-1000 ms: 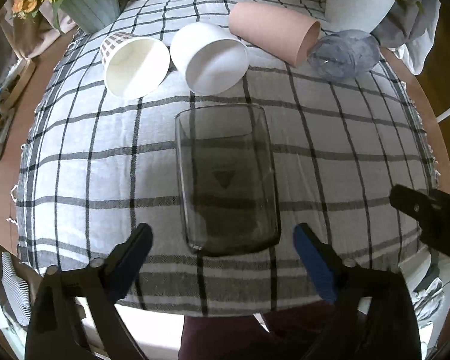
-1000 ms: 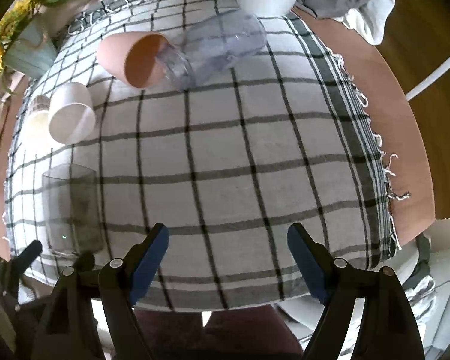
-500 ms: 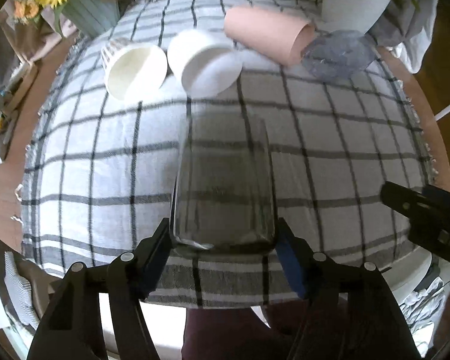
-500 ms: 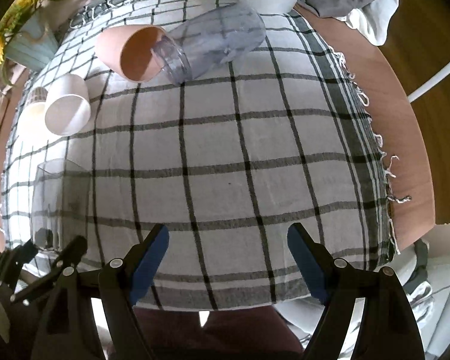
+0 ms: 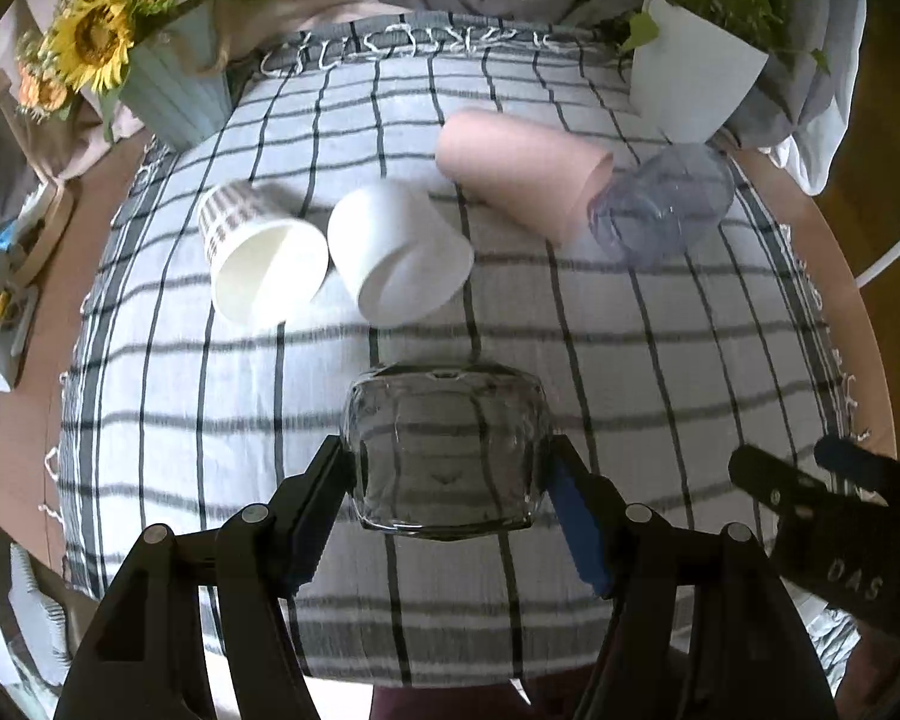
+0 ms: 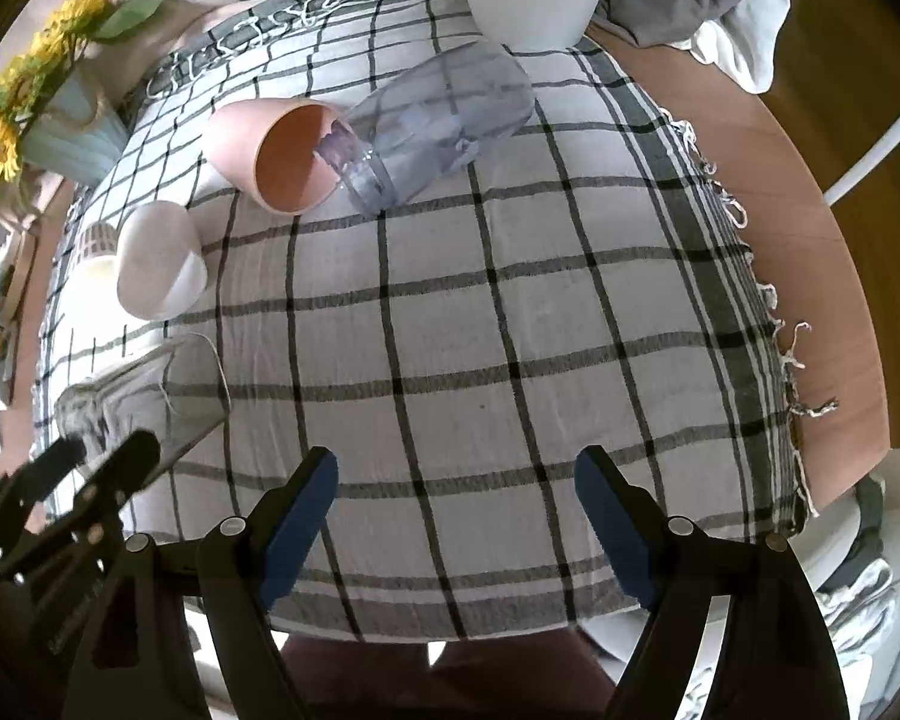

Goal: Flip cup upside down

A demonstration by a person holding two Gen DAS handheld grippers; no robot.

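My left gripper (image 5: 447, 474) is shut on a smoky clear glass cup (image 5: 444, 450) and holds it by its sides near the base, tilted above the checked cloth. The same glass cup (image 6: 150, 402) shows at the left of the right wrist view, leaning with its mouth to the right, held by the left gripper (image 6: 99, 456). My right gripper (image 6: 456, 480) is open and empty over the near part of the cloth. It also shows at the right edge of the left wrist view (image 5: 810, 480).
On the checked tablecloth (image 5: 660, 360) lie a patterned paper cup (image 5: 258, 258), a white cup (image 5: 396, 258), a pink cup (image 5: 522, 180) and a clear plastic tumbler (image 5: 666, 204), all on their sides. A sunflower vase (image 5: 174, 84) and a white plant pot (image 5: 696, 78) stand at the back.
My left gripper closed on the glass cup lying on the cloth, lifted it and began tilting it. The right gripper stayed open and nearly still.
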